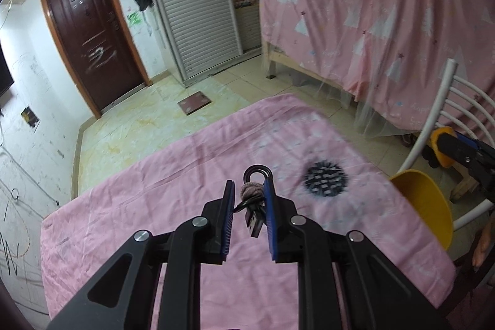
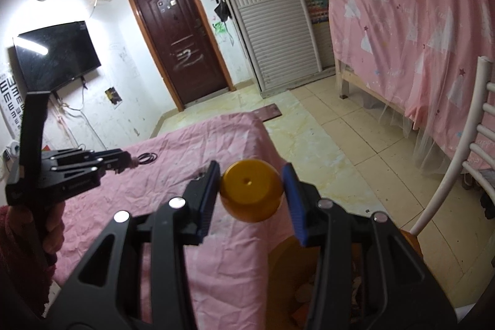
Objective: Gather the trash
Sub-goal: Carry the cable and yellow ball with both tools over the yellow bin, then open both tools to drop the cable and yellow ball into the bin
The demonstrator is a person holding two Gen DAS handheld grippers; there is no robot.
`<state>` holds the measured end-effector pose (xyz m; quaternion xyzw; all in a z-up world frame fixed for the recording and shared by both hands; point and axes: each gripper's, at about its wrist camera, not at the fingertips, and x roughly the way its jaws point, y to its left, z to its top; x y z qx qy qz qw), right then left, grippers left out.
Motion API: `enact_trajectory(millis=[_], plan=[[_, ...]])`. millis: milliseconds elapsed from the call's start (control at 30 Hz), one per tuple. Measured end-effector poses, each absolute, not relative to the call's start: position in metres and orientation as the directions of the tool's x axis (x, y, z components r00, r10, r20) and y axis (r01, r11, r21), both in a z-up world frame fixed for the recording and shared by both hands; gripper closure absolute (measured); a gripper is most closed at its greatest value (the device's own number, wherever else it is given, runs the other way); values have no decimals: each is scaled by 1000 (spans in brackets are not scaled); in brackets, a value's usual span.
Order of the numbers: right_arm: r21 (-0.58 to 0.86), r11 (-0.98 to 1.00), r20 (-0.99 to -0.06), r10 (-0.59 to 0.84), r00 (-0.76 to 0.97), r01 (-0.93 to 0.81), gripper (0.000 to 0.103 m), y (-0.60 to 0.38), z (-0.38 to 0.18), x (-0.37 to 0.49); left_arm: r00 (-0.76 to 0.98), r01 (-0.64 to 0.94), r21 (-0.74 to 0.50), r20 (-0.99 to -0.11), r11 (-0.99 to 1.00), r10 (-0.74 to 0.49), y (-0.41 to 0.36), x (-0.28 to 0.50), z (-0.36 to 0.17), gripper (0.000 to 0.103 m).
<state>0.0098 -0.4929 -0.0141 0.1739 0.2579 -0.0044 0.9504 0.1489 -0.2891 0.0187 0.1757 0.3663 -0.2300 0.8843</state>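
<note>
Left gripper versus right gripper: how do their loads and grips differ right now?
The left gripper is pinched nearly shut on a small bundle: a brownish hair tie, a black ring and a USB plug. The right gripper stands wider, its fingers clamped on the yellow knob of a yellow lid.

The left one hangs over the pink cloth; the right one sits past the table's edge, above an open bin.

Both have blue-padded fingers and both are loaded.

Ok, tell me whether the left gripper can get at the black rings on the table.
Probably not: nothing blocks the rings, lying bare beside it, but the left gripper is shut on a cable bundle.
</note>
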Motion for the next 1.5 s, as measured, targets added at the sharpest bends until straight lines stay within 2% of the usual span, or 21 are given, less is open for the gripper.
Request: enact_trajectory(millis=[433,500,533,867,967,1167,1333,1367,1433,1500], plan=[[326,927,-496,-1,869,187,61,-526,-12,-12,585,645,118,-712,755,-389,-354,109,32,91],[330,923,-492,-13,871,200,39,-531,-12,-15,576,654,111,-714,748,-397,-361,106,31,91],[330,921,-489,-18,872,204,37,-531,-12,-16,572,659,108,-715,744,-402,-364,104,31,91],[414,868,-395,-99,913,273,37,-560,-2,-45,482,734,54,-744,677,-463,-403,80,23,91],[452,844,-359,-123,925,288,33,-569,0,-56,441,757,22,-754,653,-486,-415,74,20,91],[476,825,-333,-152,931,305,30,-576,1,-64,370,798,-28,-767,603,-525,-438,59,12,91],[485,819,-320,-162,934,308,28,-579,1,-67,365,804,-17,-775,595,-515,-449,52,4,91],[489,815,-317,-167,934,311,22,-580,1,-68,364,805,-14,-778,594,-512,-451,51,3,90],[497,807,-310,-178,934,319,19,-582,0,-69,352,808,-22,-784,589,-511,-453,52,1,80],[502,804,-309,-177,935,318,19,-585,1,-68,339,807,-37,-788,590,-514,-453,54,0,44]])
